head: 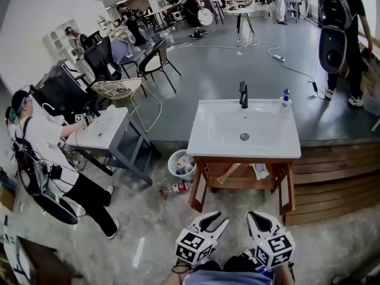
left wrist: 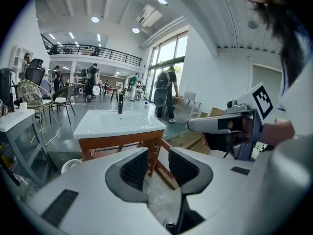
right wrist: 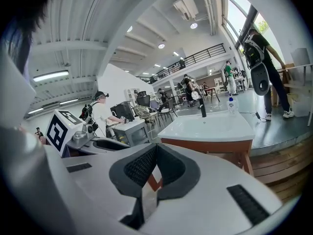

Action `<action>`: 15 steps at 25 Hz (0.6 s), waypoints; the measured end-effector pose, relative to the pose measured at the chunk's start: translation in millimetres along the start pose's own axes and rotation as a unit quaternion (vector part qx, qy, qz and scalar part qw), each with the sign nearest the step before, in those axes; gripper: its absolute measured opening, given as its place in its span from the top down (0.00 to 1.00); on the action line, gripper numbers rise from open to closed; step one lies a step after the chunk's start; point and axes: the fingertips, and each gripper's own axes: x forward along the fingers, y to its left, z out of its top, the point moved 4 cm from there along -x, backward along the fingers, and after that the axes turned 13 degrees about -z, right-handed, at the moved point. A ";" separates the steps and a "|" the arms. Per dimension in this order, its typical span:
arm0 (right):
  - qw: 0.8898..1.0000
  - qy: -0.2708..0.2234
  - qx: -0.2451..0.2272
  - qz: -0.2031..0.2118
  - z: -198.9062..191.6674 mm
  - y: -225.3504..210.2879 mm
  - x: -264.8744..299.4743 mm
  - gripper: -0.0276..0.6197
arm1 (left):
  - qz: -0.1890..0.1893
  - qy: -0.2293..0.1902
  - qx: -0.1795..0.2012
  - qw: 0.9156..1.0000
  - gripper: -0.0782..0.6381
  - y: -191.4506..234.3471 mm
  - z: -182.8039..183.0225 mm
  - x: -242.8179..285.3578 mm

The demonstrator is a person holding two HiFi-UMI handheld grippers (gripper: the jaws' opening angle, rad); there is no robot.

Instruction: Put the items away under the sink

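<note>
We count one soap bottle [head: 285,100], white with a blue top, standing upright at the back right corner of the white counter [head: 205,142], just right of the one black faucet [head: 243,94]. One plastic bottle [head: 176,188] with some red on it lies on the floor by the stand's front left leg, near one white basket [head: 181,164]. The shelf [head: 240,183] under the sink holds two things: a wooden piece [head: 228,173] and a white pack [head: 260,171]. Our two grippers sit side by side short of the stand, pointing at it, tipped a bit down. The left gripper [head: 215,219] is released, jaws apart with nothing in them. The right gripper [head: 256,214] is clenched, empty too.
</note>
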 end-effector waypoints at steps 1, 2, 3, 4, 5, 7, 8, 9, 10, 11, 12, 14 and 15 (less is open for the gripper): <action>1.000 -0.001 0.000 -0.001 1.2 4.2 0.6 0.93 | -0.003 0.001 0.004 1.000 0.70 0.4 0.9 -3.1; 1.000 -0.002 0.001 -0.003 2.3 8.7 0.8 0.93 | -0.005 0.002 0.008 1.000 0.70 0.6 2.1 -6.8; 1.000 -0.003 0.002 -0.005 3.2 13.5 0.6 0.93 | -0.008 0.004 0.014 1.000 0.70 0.7 3.3 -10.9; 1.000 -0.003 0.003 -0.007 3.7 18.7 0.1 0.93 | -0.011 0.007 0.020 1.000 0.70 0.7 4.3 -15.7; 1.000 -0.003 0.004 -0.010 3.9 24.5 -0.5 0.93 | -0.014 0.009 0.026 1.000 0.70 0.8 4.9 -21.0; 1.000 -0.004 0.004 -0.014 3.3 38.4 -2.2 0.93 | -0.020 0.013 0.034 0.999 0.70 1.3 4.0 -33.1; 1.000 -0.004 0.003 -0.016 2.6 45.8 -3.5 0.93 | -0.023 0.013 0.036 0.999 0.70 1.7 2.7 -39.4; 1.000 -0.003 0.002 -0.019 1.6 53.0 -5.0 0.93 | -0.026 0.014 0.037 0.999 0.70 2.0 0.9 -45.6; 1.000 -0.002 0.002 -0.022 0.4 59.8 -6.5 0.93 | -0.029 0.015 0.037 0.999 0.70 2.2 -1.2 -51.5; 1.000 -0.001 0.004 -0.024 -1.1 66.4 -7.8 0.93 | -0.032 0.015 0.038 0.999 0.70 2.5 -3.5 -57.4; 1.000 0.000 0.007 -0.025 -2.8 72.9 -9.0 0.93 | -0.034 0.015 0.038 0.999 0.70 3.0 -5.8 -63.2; 1.000 0.000 0.011 -0.027 -6.2 85.5 -11.7 0.93 | -0.038 0.014 0.038 0.998 0.70 4.3 -10.9 -74.2; 0.999 0.000 0.012 -0.029 -7.8 91.2 -13.1 0.93 | -0.040 0.013 0.037 0.998 0.70 4.9 -13.6 -78.7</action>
